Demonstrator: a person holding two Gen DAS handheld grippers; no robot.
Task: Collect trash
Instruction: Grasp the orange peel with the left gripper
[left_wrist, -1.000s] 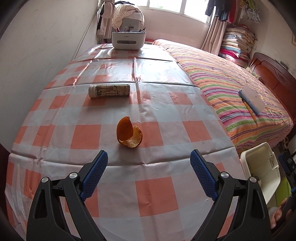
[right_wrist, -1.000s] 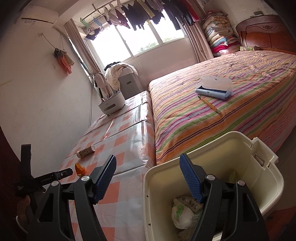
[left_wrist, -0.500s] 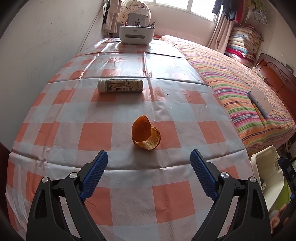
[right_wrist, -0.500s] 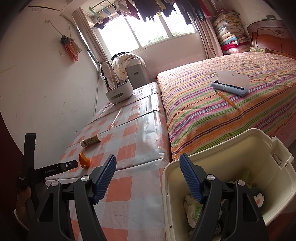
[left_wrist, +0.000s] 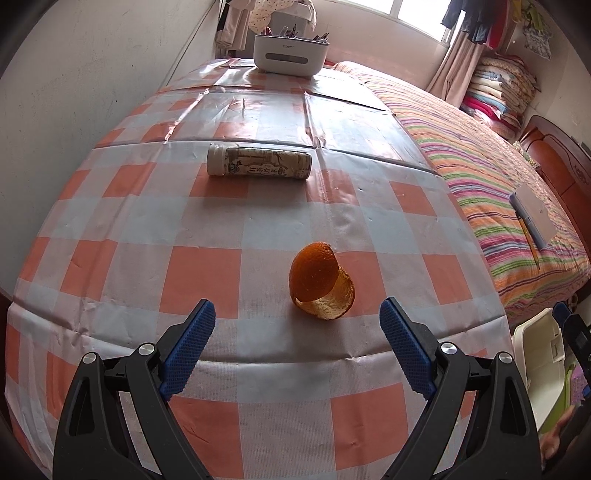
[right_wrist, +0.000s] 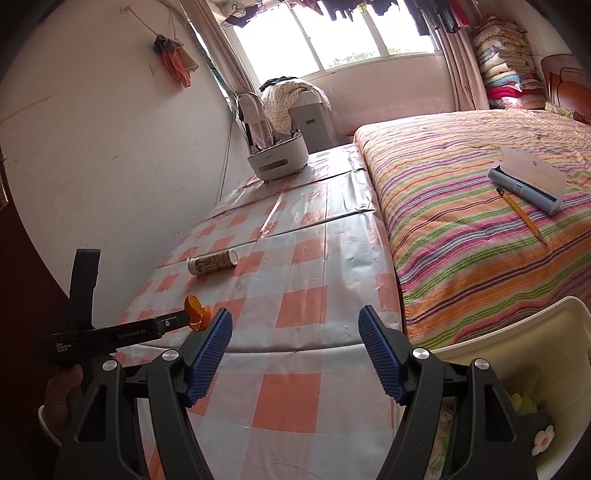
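An orange peel (left_wrist: 321, 286) lies on the checked tablecloth (left_wrist: 207, 280), just ahead of my left gripper (left_wrist: 297, 349), whose blue pads stand wide open and empty. Farther back a cream drink bottle (left_wrist: 258, 167) lies on its side. From the right wrist view the orange peel (right_wrist: 196, 312) and the drink bottle (right_wrist: 213, 261) show at left, with the left gripper's finger beside the peel. My right gripper (right_wrist: 294, 352) is open with nothing between its pads, over the table's near edge. The white trash bin (right_wrist: 517, 354) with rubbish inside sits low at right.
A white organiser (left_wrist: 291, 54) stands at the table's far end. A striped bed (right_wrist: 480, 221) runs along the table's right side, bearing a grey-blue case (right_wrist: 528, 179) and a pencil (right_wrist: 521, 216). A wall (left_wrist: 92, 92) bounds the left. The bin's rim (left_wrist: 539, 343) shows beside the table.
The left gripper has moved closer to the orange peel, which now looms larger. The right gripper has swung left from over the bin toward the table. Both stay open.
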